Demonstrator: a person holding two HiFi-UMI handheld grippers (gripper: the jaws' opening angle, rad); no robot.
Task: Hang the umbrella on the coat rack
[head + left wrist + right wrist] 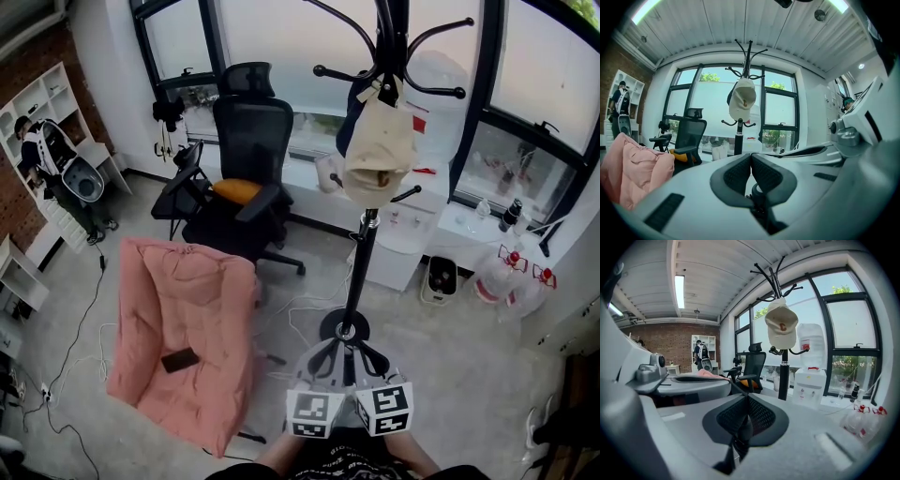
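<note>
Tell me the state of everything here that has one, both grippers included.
Left gripper, shut.
Right gripper, shut.
Coat rack, upright.
Cap, hanging on the coat rack.
Phone, lying flat on the pink armchair.
Office chair, unoccupied, orange cushion on its seat.

— Where does the light come from?
— Daylight through the windows [553, 80], blown out to pale glare. A ceiling strip light [678, 290] is also lit.
— Any shadows?
— Soft ones only. The coat rack [749, 56] reads dark against the glass.
— Sharpness?
— The room is crisp. Both gripper views bulge, with black vignetted corners and a blurred foreground.
</note>
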